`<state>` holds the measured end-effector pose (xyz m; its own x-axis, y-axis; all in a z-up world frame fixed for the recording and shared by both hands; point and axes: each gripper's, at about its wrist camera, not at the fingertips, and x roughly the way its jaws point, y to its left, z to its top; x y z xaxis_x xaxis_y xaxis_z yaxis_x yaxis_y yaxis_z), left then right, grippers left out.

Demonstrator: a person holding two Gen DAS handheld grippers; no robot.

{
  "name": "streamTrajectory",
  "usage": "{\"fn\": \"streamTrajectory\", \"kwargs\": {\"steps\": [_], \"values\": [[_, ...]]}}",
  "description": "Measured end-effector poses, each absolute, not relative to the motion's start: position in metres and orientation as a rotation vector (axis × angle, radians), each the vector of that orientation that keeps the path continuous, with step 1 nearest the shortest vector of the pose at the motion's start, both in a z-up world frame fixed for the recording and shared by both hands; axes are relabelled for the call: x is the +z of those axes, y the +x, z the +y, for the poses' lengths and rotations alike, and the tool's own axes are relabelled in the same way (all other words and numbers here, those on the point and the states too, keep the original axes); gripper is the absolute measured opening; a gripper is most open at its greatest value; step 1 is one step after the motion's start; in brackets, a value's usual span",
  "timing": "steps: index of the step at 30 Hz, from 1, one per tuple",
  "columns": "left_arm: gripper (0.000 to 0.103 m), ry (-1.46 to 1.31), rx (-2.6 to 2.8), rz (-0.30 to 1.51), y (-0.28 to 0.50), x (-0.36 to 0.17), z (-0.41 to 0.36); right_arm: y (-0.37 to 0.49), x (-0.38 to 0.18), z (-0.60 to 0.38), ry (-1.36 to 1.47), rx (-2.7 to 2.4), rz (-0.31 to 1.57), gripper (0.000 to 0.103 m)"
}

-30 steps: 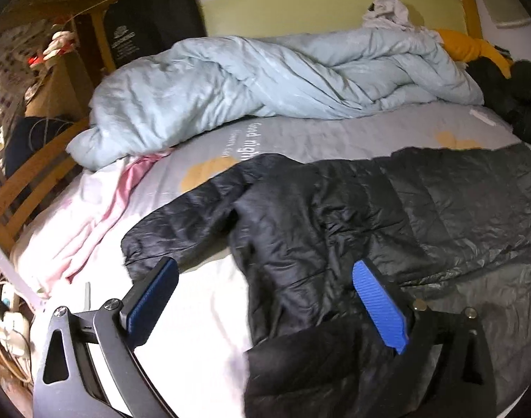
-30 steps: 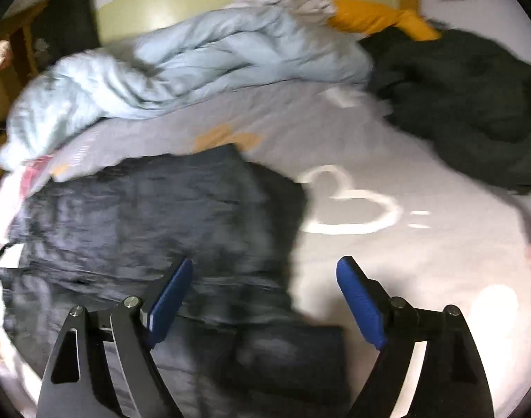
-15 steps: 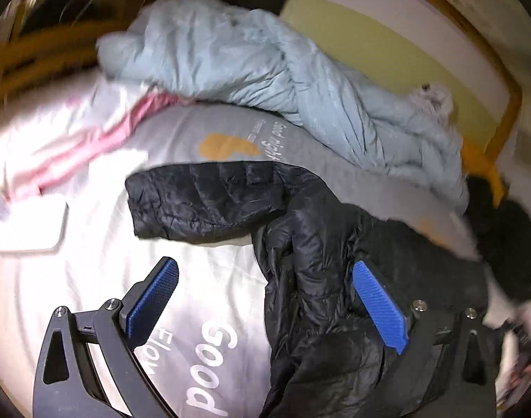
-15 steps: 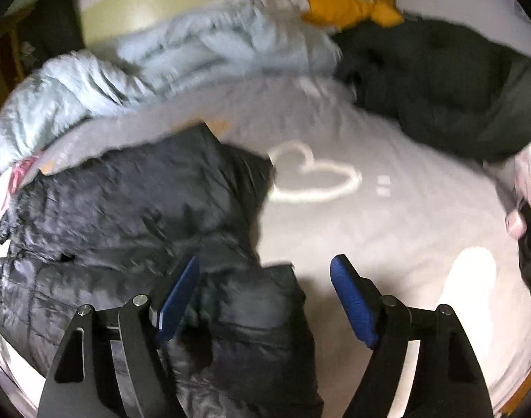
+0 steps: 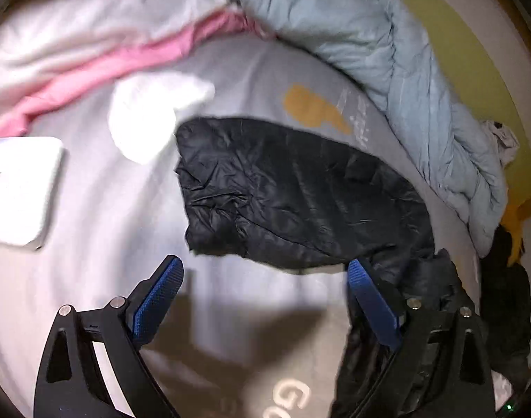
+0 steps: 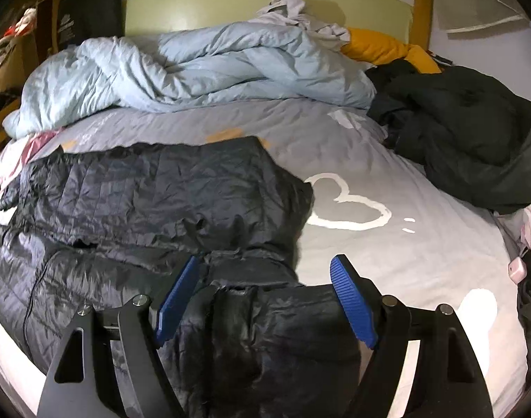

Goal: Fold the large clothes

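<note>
A black quilted puffer jacket lies spread on the grey bed sheet. One of its sleeves stretches across the sheet in the left wrist view. My left gripper hovers just short of that sleeve's lower edge. Its jaws are closing, with only bare sheet between the blue pads. My right gripper stands open over the jacket's near right corner. A dark flap of the jacket lies under and between its fingers, and the pads do not press on it.
A crumpled light blue duvet fills the head of the bed. At the right lie a dark coat pile and a yellow garment. Pink and white cloth and a flat white box lie left of the sleeve.
My left gripper has rolled and swung down and left toward the jacket's sleeve, which now fills its view. The right gripper has shifted slightly, with its jaws a little narrower.
</note>
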<state>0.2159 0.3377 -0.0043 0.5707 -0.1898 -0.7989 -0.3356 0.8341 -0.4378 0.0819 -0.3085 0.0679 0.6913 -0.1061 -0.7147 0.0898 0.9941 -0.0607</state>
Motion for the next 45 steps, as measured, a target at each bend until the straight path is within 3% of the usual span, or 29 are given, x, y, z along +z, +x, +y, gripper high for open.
{"fn": "streamTrajectory", "kwargs": {"steps": [5,8,9,11,12,13,18,23,27,35,45], "values": [[0.089,-0.608,0.09,0.954,0.228,-0.021,0.349,0.091,0.059,-0.302,-0.05,-0.107,0.832,0.08],[0.075,-0.657,0.078,0.895,0.229,-0.021,0.361,0.093,0.055,-0.3,-0.047,-0.101,0.846,0.08],[0.067,-0.681,0.058,0.884,0.229,-0.022,0.364,0.094,0.055,-0.3,-0.048,-0.096,0.848,0.08],[0.041,-0.711,0.025,0.873,0.232,-0.023,0.366,0.095,0.052,-0.297,-0.074,-0.099,0.859,0.08],[0.02,-0.716,0.019,0.871,0.233,-0.022,0.366,0.096,0.049,-0.296,-0.094,-0.108,0.868,0.08],[0.01,-0.717,0.009,0.863,0.232,-0.019,0.364,0.096,0.047,-0.296,-0.102,-0.118,0.873,0.08],[0.009,-0.607,-0.138,0.635,0.206,0.053,0.322,0.098,0.045,-0.3,-0.071,-0.132,0.887,0.08],[0.009,-0.423,-0.399,0.321,0.133,0.142,0.243,0.094,0.049,-0.294,-0.086,-0.136,0.87,0.08],[0.009,-0.321,-0.59,0.156,0.076,0.175,0.19,0.095,0.052,-0.289,-0.059,-0.146,0.856,0.08],[0.009,-0.166,-0.799,0.317,0.061,0.146,0.077,0.086,0.063,-0.276,-0.026,-0.093,0.799,0.08],[0.009,-0.11,-0.869,0.539,0.073,0.083,0.024,0.075,0.081,-0.265,0.068,0.06,0.661,0.08]]}}
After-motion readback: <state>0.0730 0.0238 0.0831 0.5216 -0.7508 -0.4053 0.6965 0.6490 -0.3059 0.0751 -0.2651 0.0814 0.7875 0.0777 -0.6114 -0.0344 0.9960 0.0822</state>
